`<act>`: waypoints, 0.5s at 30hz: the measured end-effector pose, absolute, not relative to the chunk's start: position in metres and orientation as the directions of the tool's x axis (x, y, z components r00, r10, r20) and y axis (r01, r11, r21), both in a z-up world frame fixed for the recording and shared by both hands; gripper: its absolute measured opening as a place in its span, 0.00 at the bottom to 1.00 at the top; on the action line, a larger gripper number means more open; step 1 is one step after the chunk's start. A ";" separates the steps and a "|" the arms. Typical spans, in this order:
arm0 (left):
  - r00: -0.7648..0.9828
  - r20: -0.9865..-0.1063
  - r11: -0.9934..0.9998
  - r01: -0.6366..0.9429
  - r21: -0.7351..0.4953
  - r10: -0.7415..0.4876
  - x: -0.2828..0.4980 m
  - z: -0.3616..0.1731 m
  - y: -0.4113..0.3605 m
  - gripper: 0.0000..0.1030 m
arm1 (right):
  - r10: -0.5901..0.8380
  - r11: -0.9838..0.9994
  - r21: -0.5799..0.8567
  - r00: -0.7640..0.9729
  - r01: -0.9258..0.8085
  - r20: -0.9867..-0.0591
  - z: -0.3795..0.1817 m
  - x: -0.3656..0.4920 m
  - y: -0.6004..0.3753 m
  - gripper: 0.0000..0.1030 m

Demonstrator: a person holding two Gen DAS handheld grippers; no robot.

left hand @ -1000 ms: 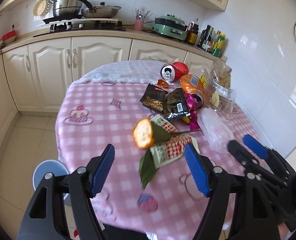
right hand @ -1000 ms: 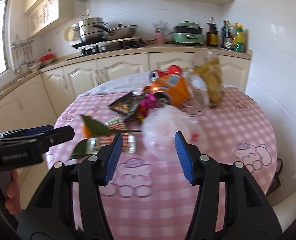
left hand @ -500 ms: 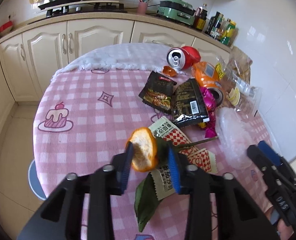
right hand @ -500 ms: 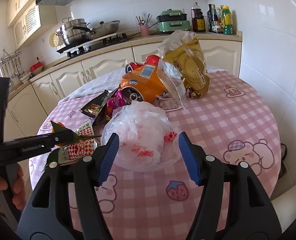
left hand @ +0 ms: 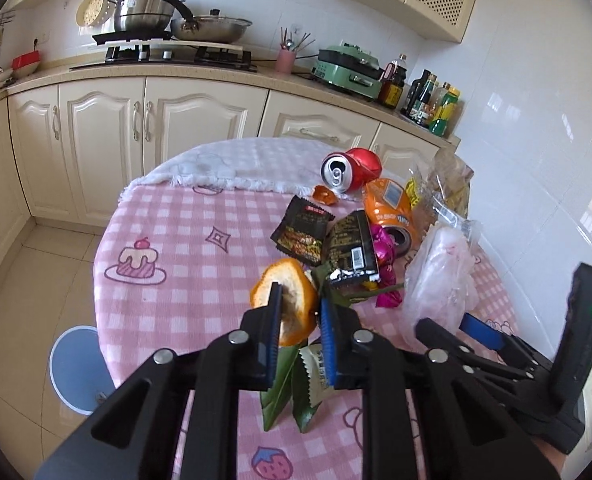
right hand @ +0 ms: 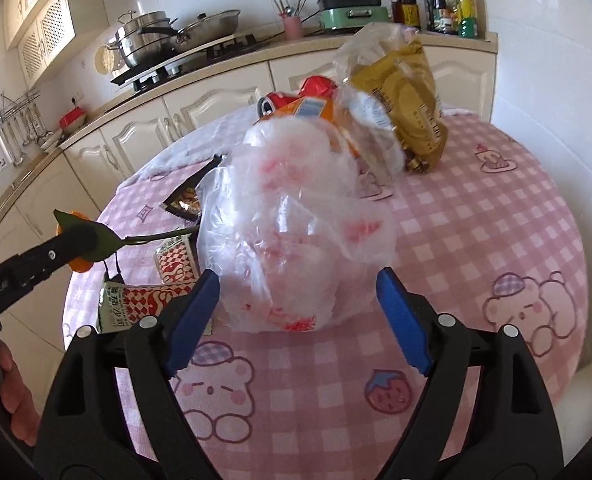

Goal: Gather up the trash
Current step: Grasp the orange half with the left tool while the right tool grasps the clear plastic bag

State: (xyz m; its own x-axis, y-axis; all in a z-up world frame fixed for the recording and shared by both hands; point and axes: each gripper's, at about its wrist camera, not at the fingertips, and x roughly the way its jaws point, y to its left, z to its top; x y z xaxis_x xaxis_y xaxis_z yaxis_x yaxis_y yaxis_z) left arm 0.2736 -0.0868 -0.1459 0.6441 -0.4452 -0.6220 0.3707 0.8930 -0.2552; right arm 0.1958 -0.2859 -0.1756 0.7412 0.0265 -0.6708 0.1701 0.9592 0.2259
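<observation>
1. Trash is what I'm clearing, and my left gripper already has a piece: its jaws are closing on the orange peel, pads pressed to both sides, with a green leaf hanging below.
2. My right gripper is opening wide, its blue pads flanking the near end of the clear plastic bag; they do not press on it, so nothing is held there.
3. Step in hand, as I judge it: peel gripped, bag about to be taken.
4. Next move calls for pushing the right gripper forward around the crumpled bag, then squeezing enough film to hold; the left must lift the peel clear and carry it to the blue bin on the floor beside the table.
5. The rest lies in a heap at the table's far right: red can, orange can, dark wrappers, a checked wrapper and a gold bag.
6. The peel looks curled and pale inside; the bag looks thin, limp and slippery.
</observation>
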 end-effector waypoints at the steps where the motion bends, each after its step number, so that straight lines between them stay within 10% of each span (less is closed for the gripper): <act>1: 0.644 -0.621 0.892 0.373 -0.257 -0.448 0.272 -0.146 -0.086 0.16 | 0.039 0.959 0.232 0.737 0.161 -0.675 -0.176 0.197 -0.285 0.52; 15: 0.718 -0.486 0.862 0.347 -0.370 -0.498 0.249 -0.116 -0.038 0.16 | -0.036 0.978 0.159 0.862 0.135 -0.506 -0.118 0.157 -0.259 0.34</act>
State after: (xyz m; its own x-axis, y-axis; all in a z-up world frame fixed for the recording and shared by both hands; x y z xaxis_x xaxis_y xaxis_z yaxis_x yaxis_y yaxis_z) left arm 0.2492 -0.0377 -0.1159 0.7184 -0.4977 -0.4860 0.3468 0.8619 -0.3700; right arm 0.1566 -0.2588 -0.1180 0.8619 -0.0361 -0.5057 0.1345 0.9780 0.1594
